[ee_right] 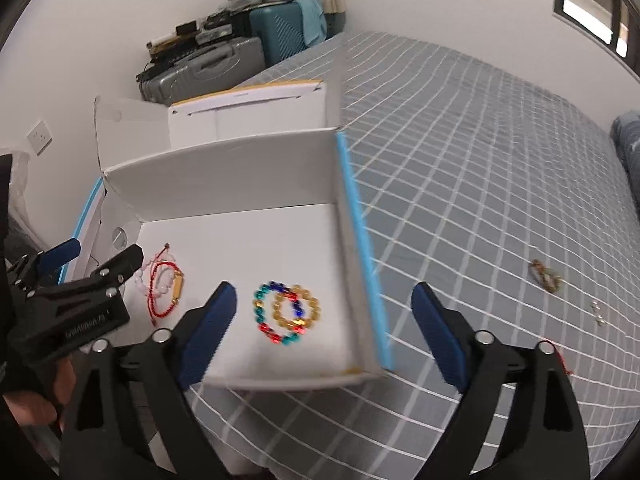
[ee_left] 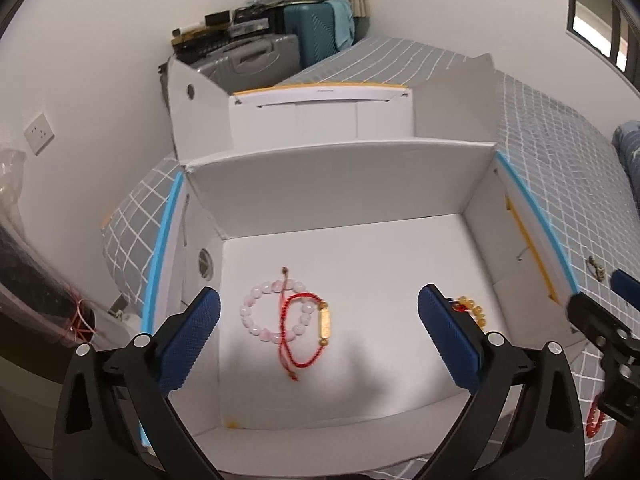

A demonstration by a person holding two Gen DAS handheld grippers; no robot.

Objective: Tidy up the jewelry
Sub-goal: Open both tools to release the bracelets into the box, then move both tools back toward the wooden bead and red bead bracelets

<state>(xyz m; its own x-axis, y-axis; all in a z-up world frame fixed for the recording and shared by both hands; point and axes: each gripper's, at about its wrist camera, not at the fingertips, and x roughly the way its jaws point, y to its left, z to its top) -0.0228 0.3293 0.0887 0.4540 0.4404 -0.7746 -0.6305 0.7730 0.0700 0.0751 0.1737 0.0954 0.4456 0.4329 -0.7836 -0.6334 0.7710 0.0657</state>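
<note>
A white open box (ee_left: 332, 178) (ee_right: 224, 176) sits on the bed. In it lie a pink bead bracelet (ee_left: 256, 312) (ee_right: 140, 280), a red cord bracelet with a gold tube (ee_left: 325, 322) (ee_right: 178, 288), an amber bead bracelet (ee_left: 476, 310) (ee_right: 314, 312) and a multicolour bead bracelet (ee_right: 260, 312). My left gripper (ee_left: 320, 334) is open above the box floor, empty; it also shows in the right wrist view (ee_right: 104, 256). My right gripper (ee_right: 324, 316) is open over the box's right wall, empty; its fingers (ee_left: 624, 284) show in the left wrist view. On the bedspread lie a gold chain (ee_right: 544, 276) (ee_left: 596, 268), small pearl pieces (ee_right: 598, 314) and a red bracelet (ee_left: 594, 420).
The grey checked bedspread (ee_right: 480, 200) stretches right of the box. Suitcases (ee_right: 224, 64) and clutter stand against the far wall. A second white box (ee_left: 320, 116) stands behind the first. A blue pillow (ee_right: 628, 144) lies at the far right.
</note>
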